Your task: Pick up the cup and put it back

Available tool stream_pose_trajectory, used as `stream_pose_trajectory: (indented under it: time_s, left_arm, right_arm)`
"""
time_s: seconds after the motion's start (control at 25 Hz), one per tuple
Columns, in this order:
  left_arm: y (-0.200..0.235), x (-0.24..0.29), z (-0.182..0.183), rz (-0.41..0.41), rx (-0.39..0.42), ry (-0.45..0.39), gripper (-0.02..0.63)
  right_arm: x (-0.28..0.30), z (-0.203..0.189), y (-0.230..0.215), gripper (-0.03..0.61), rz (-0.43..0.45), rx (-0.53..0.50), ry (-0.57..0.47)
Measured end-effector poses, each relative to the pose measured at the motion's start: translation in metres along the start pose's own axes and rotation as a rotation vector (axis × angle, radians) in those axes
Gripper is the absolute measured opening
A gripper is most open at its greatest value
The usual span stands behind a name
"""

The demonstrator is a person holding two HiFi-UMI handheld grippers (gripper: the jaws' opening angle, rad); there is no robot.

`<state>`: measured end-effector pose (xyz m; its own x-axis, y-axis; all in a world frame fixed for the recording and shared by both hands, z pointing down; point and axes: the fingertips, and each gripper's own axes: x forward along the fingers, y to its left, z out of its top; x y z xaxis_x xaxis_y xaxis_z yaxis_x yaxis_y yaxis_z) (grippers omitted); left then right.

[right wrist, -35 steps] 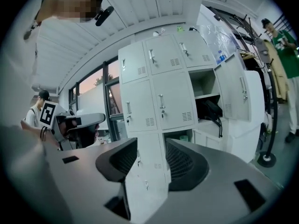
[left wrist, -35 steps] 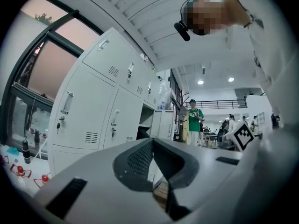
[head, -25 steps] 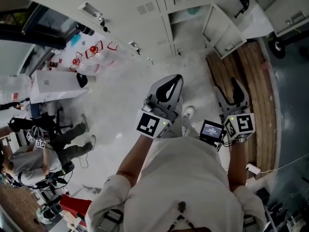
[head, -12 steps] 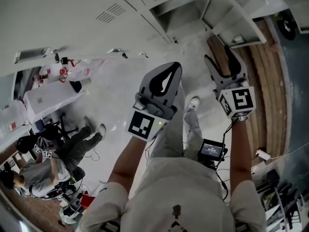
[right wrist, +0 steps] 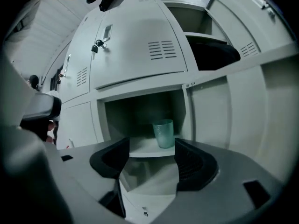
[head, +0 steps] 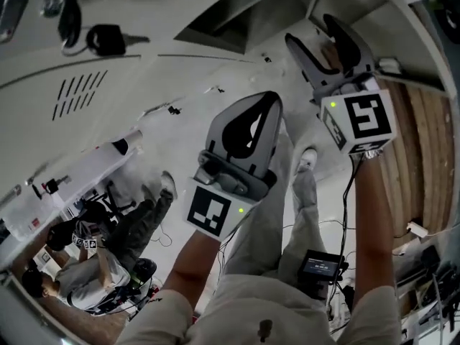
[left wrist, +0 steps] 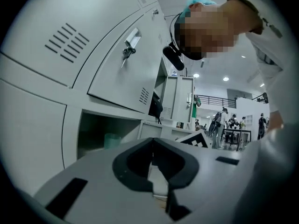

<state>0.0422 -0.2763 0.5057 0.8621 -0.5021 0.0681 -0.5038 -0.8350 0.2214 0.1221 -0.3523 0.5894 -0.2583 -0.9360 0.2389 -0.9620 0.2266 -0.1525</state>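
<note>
**Before contact: cup on the locker shelf, right side lined up**

While I hold both tools raised toward the lockers, the cup (right wrist: 164,133) stands upright on the shelf (right wrist: 142,149) of an open locker compartment (right wrist: 135,111), near the shelf's front edge and untouched; the right hand-held gripper (right wrist: 152,162) points at it with jaws spread wide and nothing between them, the cup showing beyond the gap, well apart; the left hand-held gripper (left wrist: 152,164) has its jaws pressed together on nothing.

Handling, as I judge it: a translucent blue-green tumbler with a textured wall, seemingly empty, so light and easy to tip; whether it is plastic or glass I cannot tell, so I would treat it as breakable and possibly slippery; it widens slightly toward the rim, so I would close the pads on opposite sides of the wall around mid-height, squarely and gently.

Writing: none readable on the cup or the locker doors; the marker cube (head: 363,121) carries only a black-and-white square pattern; the small screen (head: 320,267) by the person's waist is too small to read.
</note>
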Motion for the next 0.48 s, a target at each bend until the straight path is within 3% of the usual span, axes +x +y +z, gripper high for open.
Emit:
stream_pose_trajectory:
  time_s: [0.24, 0.48]
  left_arm:
    - [0.024, 0.031, -0.042, -0.005, -0.038, 0.018, 0.008]
    - [0.043, 0.040, -0.061, -0.008, -0.068, 0.015, 0.008]
  right_arm:
    - [0.059, 0.004, -0.026, 0.284, -0.014, -0.045, -0.065]
    - [0.111, 0.002, -0.032, 0.331, 0.006, -0.161, -0.058]
